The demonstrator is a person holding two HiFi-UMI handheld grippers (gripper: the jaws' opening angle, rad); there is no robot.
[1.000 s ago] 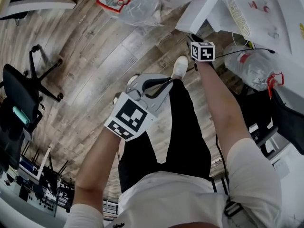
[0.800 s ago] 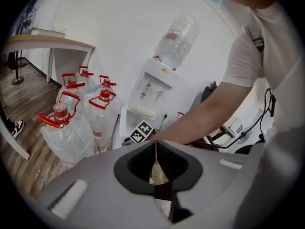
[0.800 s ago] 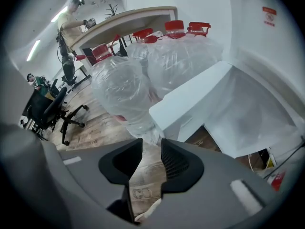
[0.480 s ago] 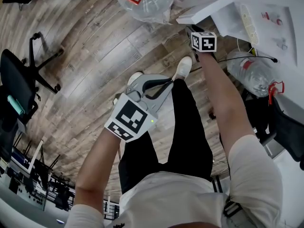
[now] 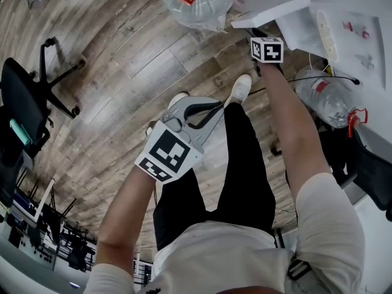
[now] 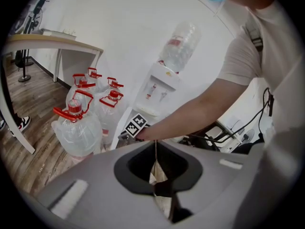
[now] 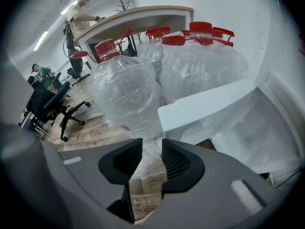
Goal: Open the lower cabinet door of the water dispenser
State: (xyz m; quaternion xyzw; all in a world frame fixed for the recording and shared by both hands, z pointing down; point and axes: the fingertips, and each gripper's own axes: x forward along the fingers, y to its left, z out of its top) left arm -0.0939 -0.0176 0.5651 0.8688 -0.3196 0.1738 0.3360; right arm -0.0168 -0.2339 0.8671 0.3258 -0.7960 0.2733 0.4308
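The lower cabinet door of the water dispenser is seen already swung out from the cabinet body. In the right gripper view its white panel stands edge-on, and the pale inside of the cabinet is exposed to the right of it. In the head view the same door is seen near the top of the frame, just above the marker cube on the right gripper. That gripper's jaws are held apart with nothing clamped. Only the wood floor and a wrapped water jug show through the gap. The door's edge lies just beyond the right-hand jaw, not between the jaws, and contact cannot be made out. The left gripper is held back over the person's legs, well apart from the dispenser, with its jaws closed together and empty. The opening is judged mostly done. What may be left is a wider swing of the door, if wanted, and pulling the right gripper clear.
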